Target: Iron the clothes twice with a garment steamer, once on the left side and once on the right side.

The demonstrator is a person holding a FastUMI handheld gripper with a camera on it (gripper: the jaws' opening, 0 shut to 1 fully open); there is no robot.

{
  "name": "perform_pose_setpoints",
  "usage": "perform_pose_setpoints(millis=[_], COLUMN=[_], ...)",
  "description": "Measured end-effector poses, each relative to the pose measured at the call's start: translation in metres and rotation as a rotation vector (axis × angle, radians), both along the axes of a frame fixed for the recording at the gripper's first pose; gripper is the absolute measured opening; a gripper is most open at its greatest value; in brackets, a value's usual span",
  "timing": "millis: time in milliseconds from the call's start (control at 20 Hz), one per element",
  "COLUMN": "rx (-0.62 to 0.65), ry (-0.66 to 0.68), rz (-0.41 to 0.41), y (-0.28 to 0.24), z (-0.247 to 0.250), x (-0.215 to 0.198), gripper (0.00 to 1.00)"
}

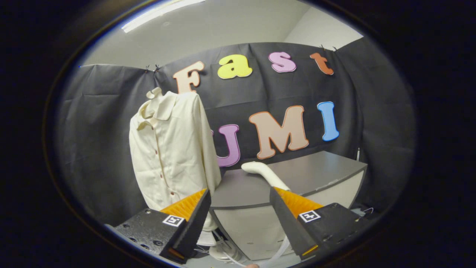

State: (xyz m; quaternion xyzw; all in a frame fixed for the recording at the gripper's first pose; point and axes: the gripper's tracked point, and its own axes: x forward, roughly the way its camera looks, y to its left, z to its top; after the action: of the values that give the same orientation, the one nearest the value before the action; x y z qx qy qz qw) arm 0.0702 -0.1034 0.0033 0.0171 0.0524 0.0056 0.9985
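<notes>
White steamer point(264, 173) lies on table point(319, 175), beyond spread fingers point(241, 193).

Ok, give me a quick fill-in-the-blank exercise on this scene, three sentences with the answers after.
1. The cream shirt hangs ____ of the grey table.
2. The white steamer head lies on the ____.
3. The tool has its fingers ____, with nothing between them.

Answers: left; table; open

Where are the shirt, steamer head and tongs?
shirt point(169, 149): gripper view, front panel by the buttons.
steamer head point(260, 170): gripper view, white neck on the table.
tongs point(241, 199): gripper view, open gap midway between the tips.
</notes>
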Motion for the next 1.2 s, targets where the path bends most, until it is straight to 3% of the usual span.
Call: perform_pose_setpoints(millis=[250, 650, 1200], rx=[-0.047, -0.202, -0.177], ry=[0.090, 0.255, 0.534], rz=[-0.035, 0.037, 0.032], y=[-0.034, -0.043, -0.066], z=[0.003, 0.013, -0.007], x=[0.049, 0.144, 0.238], gripper=[0.96, 0.97, 0.97])
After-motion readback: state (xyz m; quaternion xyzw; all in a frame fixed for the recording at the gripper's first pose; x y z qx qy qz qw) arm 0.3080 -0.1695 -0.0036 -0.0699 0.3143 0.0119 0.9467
